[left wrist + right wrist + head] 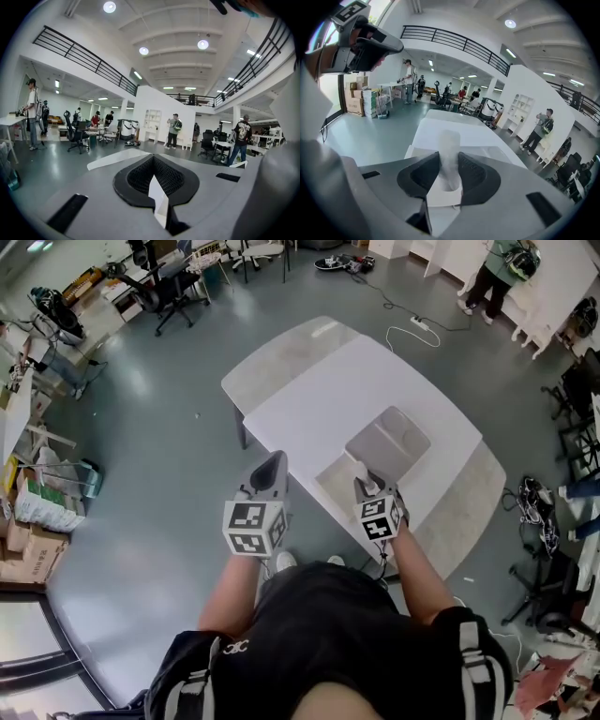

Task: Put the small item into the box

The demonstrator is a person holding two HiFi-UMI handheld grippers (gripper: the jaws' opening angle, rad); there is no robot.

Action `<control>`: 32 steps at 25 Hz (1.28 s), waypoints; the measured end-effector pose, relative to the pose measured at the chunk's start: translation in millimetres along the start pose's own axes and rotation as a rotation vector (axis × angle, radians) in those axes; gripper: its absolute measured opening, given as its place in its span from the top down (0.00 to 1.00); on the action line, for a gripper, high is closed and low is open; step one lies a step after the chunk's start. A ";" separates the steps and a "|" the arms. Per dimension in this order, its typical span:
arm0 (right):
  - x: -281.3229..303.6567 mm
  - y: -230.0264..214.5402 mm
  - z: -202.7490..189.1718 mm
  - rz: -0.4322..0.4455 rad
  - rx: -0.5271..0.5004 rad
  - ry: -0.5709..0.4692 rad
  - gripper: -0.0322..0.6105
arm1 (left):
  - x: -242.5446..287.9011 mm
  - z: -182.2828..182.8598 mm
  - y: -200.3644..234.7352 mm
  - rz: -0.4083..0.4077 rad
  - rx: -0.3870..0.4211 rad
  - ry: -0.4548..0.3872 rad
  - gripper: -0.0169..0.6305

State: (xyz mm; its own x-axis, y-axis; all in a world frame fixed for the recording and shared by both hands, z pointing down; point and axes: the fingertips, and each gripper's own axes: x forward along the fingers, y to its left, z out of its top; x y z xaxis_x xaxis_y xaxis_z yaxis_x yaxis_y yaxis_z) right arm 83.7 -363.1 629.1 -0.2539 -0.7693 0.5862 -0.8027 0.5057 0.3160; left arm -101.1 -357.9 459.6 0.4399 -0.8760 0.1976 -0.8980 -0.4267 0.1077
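A small pale, tube-like item [449, 145] sticks out forward between the dark pads of my right gripper [449, 172], which is shut on it. In the head view the right gripper [368, 487] hangs over the near part of an open grey box [334, 486], whose lid [389, 439] lies flat behind it on the white table [319, 390]. The box's rim [408, 152] shows just beyond the jaws. My left gripper [274, 467] is off the table's near left edge, jaws together and holding nothing. In the left gripper view the left gripper [154, 173] points level across the hall.
A grey floor surrounds the table. Office chairs [171, 285] and desks stand at the far left, cardboard boxes [33, 545] at the left edge. A person [492, 277] stands by white shelves at the far right. A power strip and cable [417, 326] lie beyond the table.
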 end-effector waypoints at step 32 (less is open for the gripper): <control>70.6 43.7 -71.5 0.134 0.009 0.311 0.76 | -11.0 -15.7 22.4 0.070 0.009 0.056 0.95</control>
State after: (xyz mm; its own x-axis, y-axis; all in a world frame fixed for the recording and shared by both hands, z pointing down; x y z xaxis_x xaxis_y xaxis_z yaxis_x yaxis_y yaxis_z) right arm 69.2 -367.4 737.6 -0.1820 -0.5395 0.8220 -0.7781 0.5901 0.2150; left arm -125.9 -354.3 475.1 0.3755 -0.8900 0.2586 -0.9266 -0.3667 0.0831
